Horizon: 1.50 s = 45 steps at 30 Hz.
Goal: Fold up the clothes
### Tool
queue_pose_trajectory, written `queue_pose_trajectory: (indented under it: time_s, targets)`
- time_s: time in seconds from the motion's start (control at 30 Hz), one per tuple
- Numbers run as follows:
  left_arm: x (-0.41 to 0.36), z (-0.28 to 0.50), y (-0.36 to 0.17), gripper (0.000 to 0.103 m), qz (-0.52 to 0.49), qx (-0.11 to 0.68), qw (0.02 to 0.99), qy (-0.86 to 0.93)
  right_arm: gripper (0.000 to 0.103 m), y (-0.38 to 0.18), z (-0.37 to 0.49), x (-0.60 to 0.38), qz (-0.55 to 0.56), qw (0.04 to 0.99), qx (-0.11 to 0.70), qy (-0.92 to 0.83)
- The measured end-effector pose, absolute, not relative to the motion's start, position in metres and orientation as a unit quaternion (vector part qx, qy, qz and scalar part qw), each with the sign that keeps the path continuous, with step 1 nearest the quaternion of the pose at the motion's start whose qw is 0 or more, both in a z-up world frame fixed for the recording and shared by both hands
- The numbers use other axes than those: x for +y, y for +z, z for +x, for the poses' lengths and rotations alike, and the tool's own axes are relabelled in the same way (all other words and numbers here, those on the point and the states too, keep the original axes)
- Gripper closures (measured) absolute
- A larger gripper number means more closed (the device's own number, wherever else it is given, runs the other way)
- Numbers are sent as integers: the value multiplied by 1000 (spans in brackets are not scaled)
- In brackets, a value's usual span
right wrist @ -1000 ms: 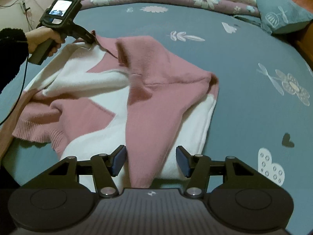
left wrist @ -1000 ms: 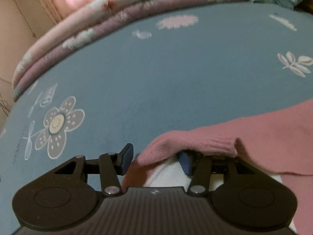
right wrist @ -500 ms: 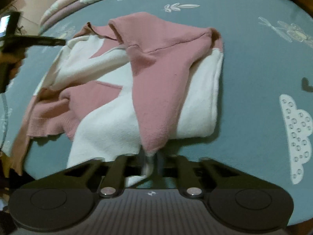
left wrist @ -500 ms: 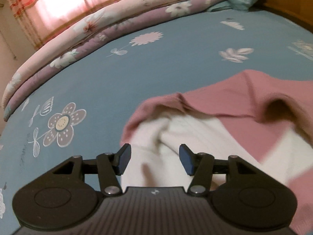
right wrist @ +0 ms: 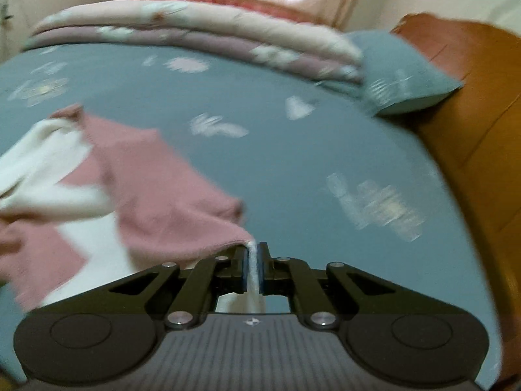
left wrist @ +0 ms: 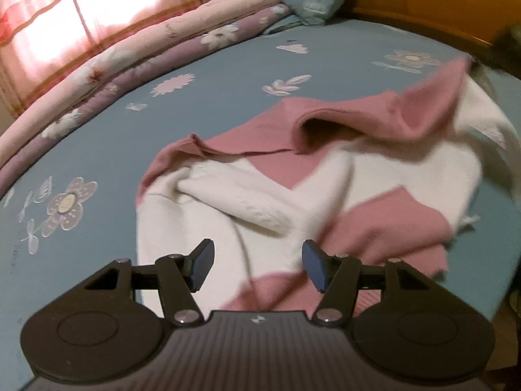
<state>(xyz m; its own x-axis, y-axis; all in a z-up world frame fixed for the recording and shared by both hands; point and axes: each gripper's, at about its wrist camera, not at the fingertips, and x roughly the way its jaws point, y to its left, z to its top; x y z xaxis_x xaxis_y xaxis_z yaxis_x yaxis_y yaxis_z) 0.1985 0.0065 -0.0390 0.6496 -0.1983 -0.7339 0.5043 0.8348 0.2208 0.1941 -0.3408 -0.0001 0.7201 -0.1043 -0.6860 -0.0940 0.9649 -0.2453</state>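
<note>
Your right gripper (right wrist: 253, 262) pinches the pink-and-white sweater's (left wrist: 293, 176) white edge, lifting that corner. Your left gripper (left wrist: 257, 265) has just been opening, empty above the sweater rumpled on the blue bedsheet (left wrist: 130, 137).

I am seeing the far right part of the sweater (left wrist: 407, 176) smearing into motion blur in the left wrist view, so its raised pink corner and white edge there are losing their outlines. The frame edge is cutting off the bed (left wrist: 97, 150) on the left and right. In the right wrist view the printed flowers on the bedsheet (right wrist: 293, 163) are streaking, and I am not making out their shapes. The sweater's left part is running out of that frame, blurred too. The right gripper (right wrist: 252, 268) is covering the pinched cloth behind its pads, so I am not telling how much fabric is sitting inside.
</note>
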Motion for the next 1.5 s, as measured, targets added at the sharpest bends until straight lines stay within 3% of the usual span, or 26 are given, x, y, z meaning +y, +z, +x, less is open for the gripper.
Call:
queue_pose_trajectory:
  time_s: [0.23,0.67,0.87,0.93,1.0,1.23,1.5]
  targets:
    - [2,180,-52,42,202,379,878,-212,96,-5,261,-368,-165,910,371,-81]
    - [4,178,-60,42,202,395,871,-209,95,-96,318,-361,-118,887,438,-82]
    - [23,178,-51,42,191,390,882,-180,74,-96,300,-354,-92,888,444,-79]
    - [32,178,-47,42,187,390,886,-164,47,-87,281,-349,-77,895,432,-75]
    - [43,175,-45,42,183,394,889,-146,35,-80,254,-349,-36,907,414,-69]
    - [86,160,-53,41,116,426,893,-90,35,-76,155,-325,76,916,392,-28]
    - [145,152,-73,47,-4,463,885,-42,35,-61,119,-294,64,923,380,13]
